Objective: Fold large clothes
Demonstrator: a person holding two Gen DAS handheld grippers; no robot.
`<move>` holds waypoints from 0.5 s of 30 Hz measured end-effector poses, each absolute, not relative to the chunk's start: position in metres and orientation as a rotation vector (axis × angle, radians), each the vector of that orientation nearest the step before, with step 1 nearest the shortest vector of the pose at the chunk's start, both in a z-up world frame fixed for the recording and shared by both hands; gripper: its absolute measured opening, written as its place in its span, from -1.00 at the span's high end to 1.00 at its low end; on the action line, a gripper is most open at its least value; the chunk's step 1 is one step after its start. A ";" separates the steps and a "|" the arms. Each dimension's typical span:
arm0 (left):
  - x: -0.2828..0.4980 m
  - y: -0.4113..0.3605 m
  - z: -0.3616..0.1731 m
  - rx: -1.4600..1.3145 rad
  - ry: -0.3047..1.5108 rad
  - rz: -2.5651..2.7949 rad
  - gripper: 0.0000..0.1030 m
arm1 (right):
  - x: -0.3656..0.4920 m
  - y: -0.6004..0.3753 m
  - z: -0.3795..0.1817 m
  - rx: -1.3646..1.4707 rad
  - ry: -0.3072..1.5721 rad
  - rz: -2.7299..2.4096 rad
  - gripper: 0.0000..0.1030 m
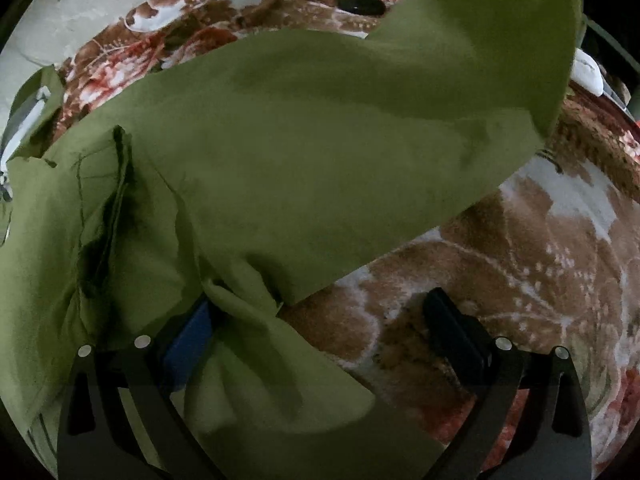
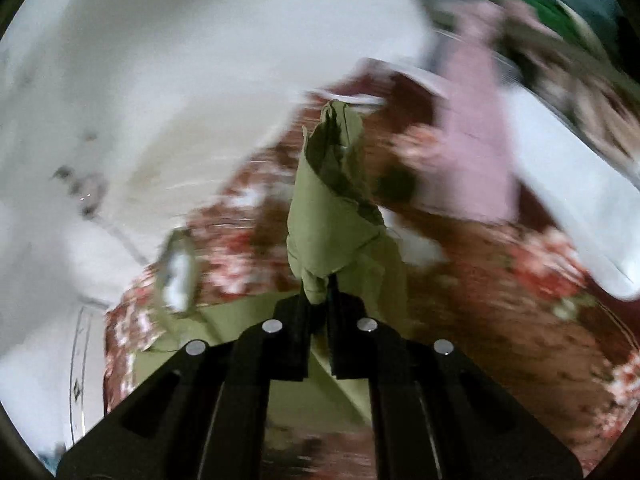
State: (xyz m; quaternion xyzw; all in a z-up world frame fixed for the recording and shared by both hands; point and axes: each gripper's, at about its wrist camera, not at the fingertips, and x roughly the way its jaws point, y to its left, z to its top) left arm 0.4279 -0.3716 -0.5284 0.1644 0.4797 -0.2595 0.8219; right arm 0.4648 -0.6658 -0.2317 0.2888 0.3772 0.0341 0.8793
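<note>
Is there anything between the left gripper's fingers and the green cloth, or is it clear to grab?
Nothing visible blocks it. The left gripper is open, and a fold of the green cloth already drapes over its blue-padded finger. The other finger stands apart over the floral blanket.

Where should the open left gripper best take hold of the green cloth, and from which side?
Probably the loose folded corner of the green cloth, lying between the left gripper's open fingers. Come from above: this edge lies free on the floral blanket.
</note>
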 end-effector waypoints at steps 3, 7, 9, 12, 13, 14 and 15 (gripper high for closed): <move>0.424 -0.372 -0.527 0.353 1.009 -0.539 -0.90 | 0.485 -0.604 -0.197 0.564 0.770 0.171 0.86; 0.416 -0.368 -0.524 0.327 1.021 -0.510 -0.90 | 0.508 -0.528 -0.167 0.507 0.768 0.276 0.86; 0.411 -0.368 -0.523 0.314 1.024 -0.496 -0.90 | 0.518 -0.486 -0.154 0.469 0.765 0.336 0.86; 0.412 -0.368 -0.521 0.300 1.032 -0.493 -0.90 | 0.533 -0.427 -0.146 0.434 0.772 0.415 0.86; 0.413 -0.367 -0.520 0.290 1.043 -0.497 -0.90 | 0.538 -0.403 -0.146 0.422 0.782 0.445 0.86; 0.413 -0.367 -0.519 0.285 1.051 -0.500 -0.90 | 0.543 -0.383 -0.148 0.416 0.793 0.464 0.86; 0.414 -0.366 -0.518 0.277 1.060 -0.503 -0.90 | 0.545 -0.367 -0.151 0.416 0.803 0.481 0.86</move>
